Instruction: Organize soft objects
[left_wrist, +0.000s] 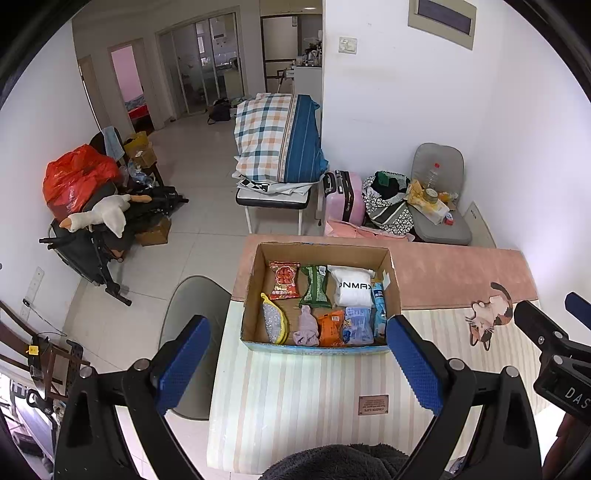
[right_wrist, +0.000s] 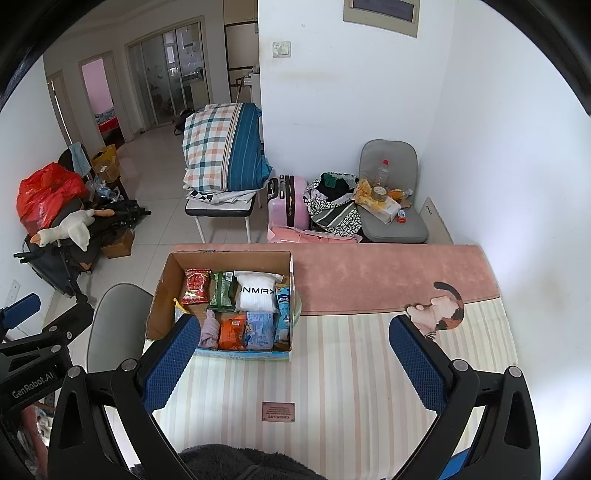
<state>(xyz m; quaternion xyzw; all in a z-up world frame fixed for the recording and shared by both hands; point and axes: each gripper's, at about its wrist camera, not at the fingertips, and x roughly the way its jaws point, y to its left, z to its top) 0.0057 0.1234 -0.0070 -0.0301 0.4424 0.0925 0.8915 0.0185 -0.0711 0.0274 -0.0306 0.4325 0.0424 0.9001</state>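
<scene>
A cardboard box (left_wrist: 393, 295) (right_wrist: 159, 306) stands on the striped mat of the table. Inside lie several soft packs in two rows: a red pack (left_wrist: 283, 279), a green pack (left_wrist: 314, 286), a white pack (left_wrist: 352, 287) (right_wrist: 257, 291), an orange pack (left_wrist: 330, 328) (right_wrist: 232, 334), a mauve cloth (left_wrist: 306, 326) and blue packs (left_wrist: 357, 325). My left gripper (left_wrist: 299, 354) is open above the box's near side, nothing between its fingers. My right gripper (right_wrist: 295, 350) hangs open over the mat just right of the box, also empty.
A pink runner (right_wrist: 388, 277) covers the table's far part, with a cat-shaped mat (right_wrist: 443, 310) at the right. A grey chair (left_wrist: 195, 314) stands left of the table. Beyond are a folded quilt (left_wrist: 277, 140), a pink suitcase (left_wrist: 345, 195), bags and clutter on the floor.
</scene>
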